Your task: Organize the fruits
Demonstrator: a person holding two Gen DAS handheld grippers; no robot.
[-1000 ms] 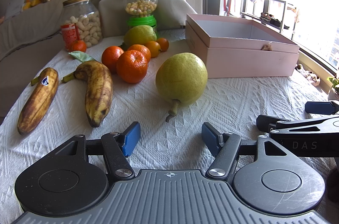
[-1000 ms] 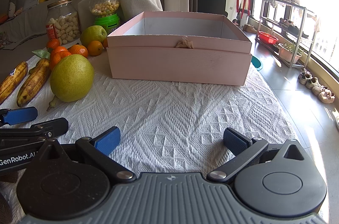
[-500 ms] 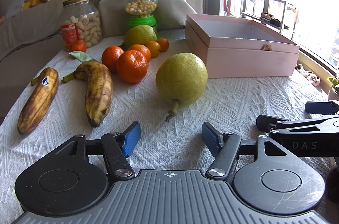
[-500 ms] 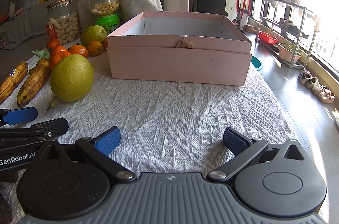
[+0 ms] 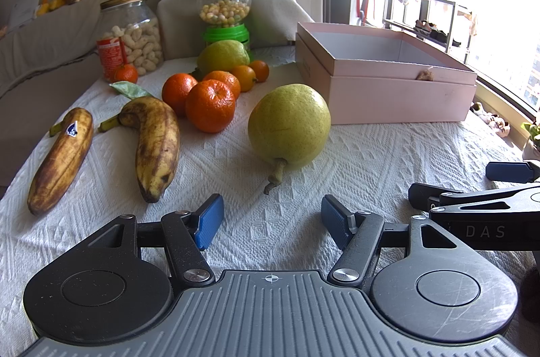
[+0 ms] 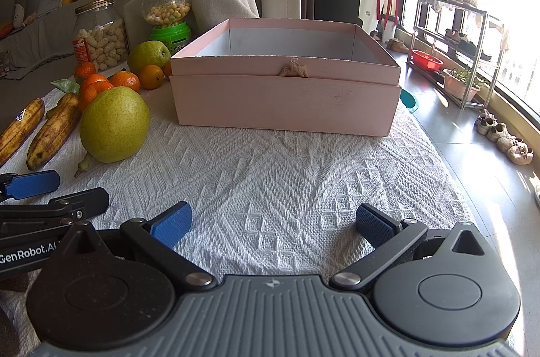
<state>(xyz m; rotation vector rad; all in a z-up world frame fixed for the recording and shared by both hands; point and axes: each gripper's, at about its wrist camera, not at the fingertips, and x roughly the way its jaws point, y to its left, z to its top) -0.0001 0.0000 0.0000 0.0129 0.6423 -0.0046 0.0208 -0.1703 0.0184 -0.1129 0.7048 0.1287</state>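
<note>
A big yellow-green pear (image 5: 289, 126) lies on the white cloth just ahead of my left gripper (image 5: 271, 219), which is open and holds nothing. Left of the pear lie two brown-spotted bananas (image 5: 158, 139) and a cluster of oranges (image 5: 210, 105); a second green pear (image 5: 222, 55) sits behind them. An open pink box (image 6: 285, 76) with nothing visible inside stands straight ahead of my right gripper (image 6: 273, 223), also open, low over the cloth. The near pear (image 6: 114, 124) shows at the left of the right wrist view.
A jar of peanuts (image 5: 130, 32) and a green candy dispenser (image 5: 224, 10) stand at the back of the table. A covered chair (image 6: 219, 2) is behind them. The table edge drops to the floor (image 6: 472, 154) on the right, by a shoe rack (image 6: 455, 46).
</note>
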